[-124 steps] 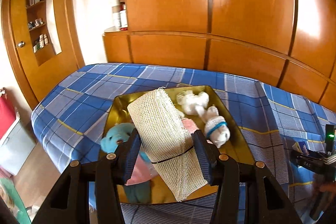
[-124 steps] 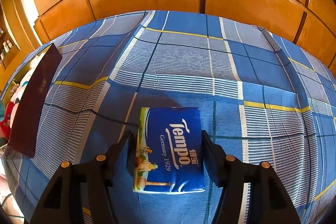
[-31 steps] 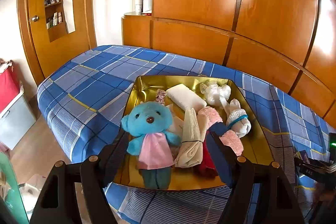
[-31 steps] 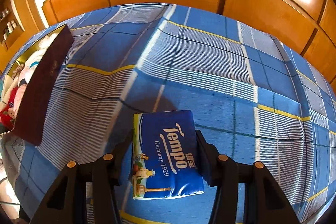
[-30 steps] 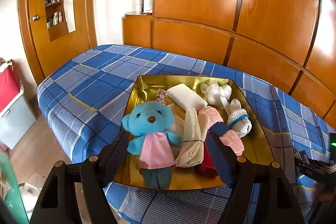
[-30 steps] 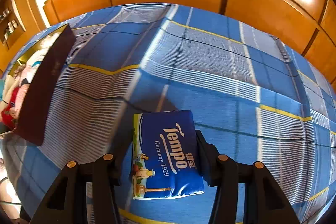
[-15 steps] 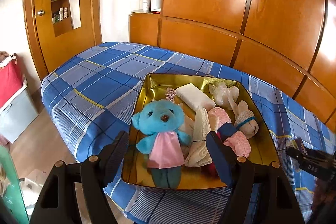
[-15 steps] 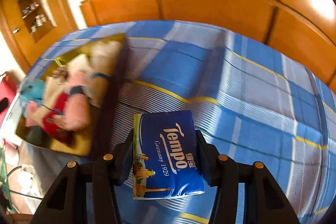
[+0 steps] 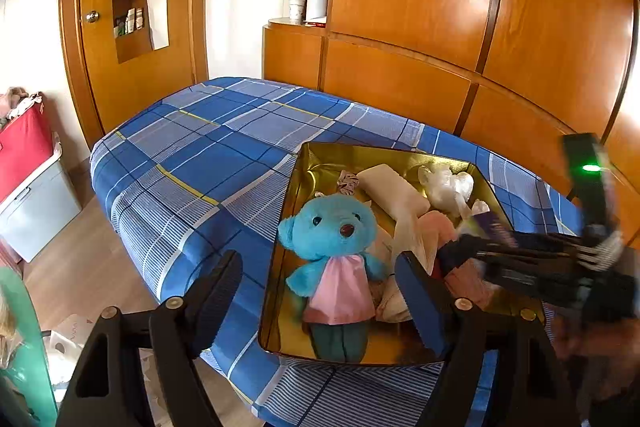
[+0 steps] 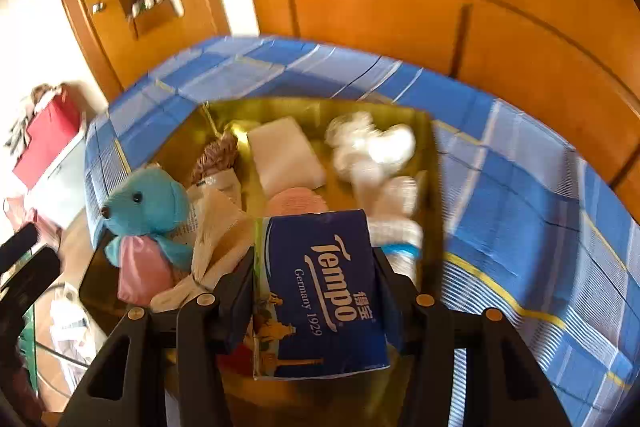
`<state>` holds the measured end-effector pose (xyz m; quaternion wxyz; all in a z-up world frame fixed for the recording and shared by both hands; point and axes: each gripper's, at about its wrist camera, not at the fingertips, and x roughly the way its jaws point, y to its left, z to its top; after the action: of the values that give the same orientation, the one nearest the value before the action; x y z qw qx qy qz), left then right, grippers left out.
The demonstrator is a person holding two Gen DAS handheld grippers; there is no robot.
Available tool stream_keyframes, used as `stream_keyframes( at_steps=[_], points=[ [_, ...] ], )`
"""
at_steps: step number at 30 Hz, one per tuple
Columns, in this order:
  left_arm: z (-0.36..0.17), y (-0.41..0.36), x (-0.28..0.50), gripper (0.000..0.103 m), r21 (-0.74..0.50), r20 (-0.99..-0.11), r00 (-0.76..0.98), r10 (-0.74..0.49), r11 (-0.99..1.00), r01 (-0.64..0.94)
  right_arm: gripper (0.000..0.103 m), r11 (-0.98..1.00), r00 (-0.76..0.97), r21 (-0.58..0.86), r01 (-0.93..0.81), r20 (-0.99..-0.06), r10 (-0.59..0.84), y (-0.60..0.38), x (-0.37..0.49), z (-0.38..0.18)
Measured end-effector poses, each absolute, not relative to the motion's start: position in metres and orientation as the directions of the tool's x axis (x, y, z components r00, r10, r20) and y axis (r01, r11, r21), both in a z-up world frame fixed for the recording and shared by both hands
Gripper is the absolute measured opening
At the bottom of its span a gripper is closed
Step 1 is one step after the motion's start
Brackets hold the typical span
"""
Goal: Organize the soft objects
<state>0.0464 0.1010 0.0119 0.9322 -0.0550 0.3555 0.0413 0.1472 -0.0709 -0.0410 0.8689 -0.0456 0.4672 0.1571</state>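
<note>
Right gripper (image 10: 314, 287): black two-finger tool, pads clamped on the two long sides of a blue plastic-wrapped Tempo tissue pack (image 10: 320, 295). A second ago the pack hung over bare bedspread with the tin off at the left edge of view; it now hangs over the near right part of the gold metal tin (image 10: 434, 163), above the things inside, not yet set down. Judgement: carry done, only lowering and release remain for this item.

Left gripper (image 9: 320, 291): black two-finger tool, jaws apart and opening a little wider, nothing between them; it hovers over the tin's near left corner.

Tin contents, near to far:
- turquoise plush bear in a pink dress (image 9: 334, 247), along the left wall;
- cream gauze roll (image 10: 216, 235), beside the bear;
- pink knitted piece (image 10: 296, 201), middle;
- white folded pad (image 10: 286, 157), far middle;
- white plush toys (image 10: 372, 147), far right corner;
- small brown-and-white fabric piece (image 10: 218, 155), far left.

Carrier: bed with blue plaid cover (image 9: 208, 155); tin near its front edge.

Note: the tin is crowded; the pack will likely rest on the other soft things.
</note>
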Motion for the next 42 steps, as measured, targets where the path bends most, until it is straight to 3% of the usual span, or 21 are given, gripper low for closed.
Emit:
stream_keyframes(
  at_steps=[7,12,21,42],
  points=[
    [0.009,0.099,0.046,0.084,-0.067,-0.676,0.736,0.034,0.992,-0.107,0.056,0.953,0.494,0.047,-0.299,-0.847,0.197,-0.063,0.160,-0.060],
    [0.010,0.097,0.045,0.087,-0.070,-0.674,0.738,0.038,0.991,-0.116,0.074,0.955,0.542,0.082,-0.285,-0.808,0.231,-0.072,0.147,-0.046],
    [0.014,0.090,0.037,0.103,-0.043,-0.662,0.746,0.073,0.990,-0.135,0.075,0.978,0.643,0.068,-0.199,-0.744,0.182,-0.095,0.096,-0.022],
    [0.021,0.075,0.015,0.102,-0.040,-0.636,0.765,0.099,0.986,-0.161,0.075,0.991,0.708,0.025,-0.134,-0.697,0.113,-0.105,0.042,-0.020]
  ],
)
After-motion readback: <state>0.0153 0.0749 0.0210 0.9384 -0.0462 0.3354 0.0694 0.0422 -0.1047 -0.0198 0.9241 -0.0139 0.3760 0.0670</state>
